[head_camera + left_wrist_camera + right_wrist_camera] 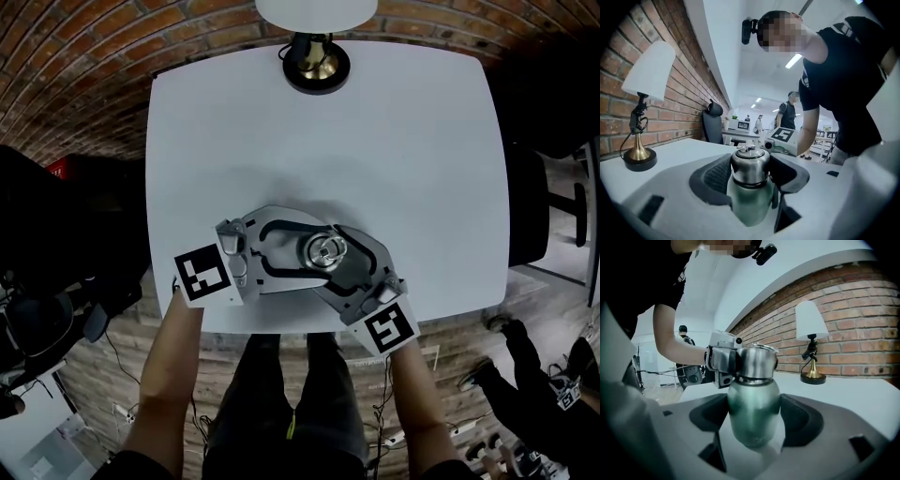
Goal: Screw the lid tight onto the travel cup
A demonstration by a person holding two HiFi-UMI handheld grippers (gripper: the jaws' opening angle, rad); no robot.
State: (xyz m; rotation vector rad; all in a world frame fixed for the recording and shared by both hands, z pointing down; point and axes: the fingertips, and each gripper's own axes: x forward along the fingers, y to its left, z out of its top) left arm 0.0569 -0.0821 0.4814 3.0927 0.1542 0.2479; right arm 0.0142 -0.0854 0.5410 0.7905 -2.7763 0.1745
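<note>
A green travel cup [753,413] with a steel lid [757,363] stands upright near the front edge of the white table [394,141]. From above only the lid [324,250] shows. My right gripper [753,420] is shut on the cup's green body, a pad against each side. My left gripper [750,171] comes in from the left and is shut on the lid [750,164], above the body [750,201]. In the head view the left gripper [317,249] and the right gripper [331,260] meet at the cup. The cup's base is hidden.
A brass-footed lamp [317,61] with a white shade stands at the table's far edge, seen also as the lamp [640,154] beside the brick wall. A black chair [525,216] is at the table's right. People stand far off in the room [789,110].
</note>
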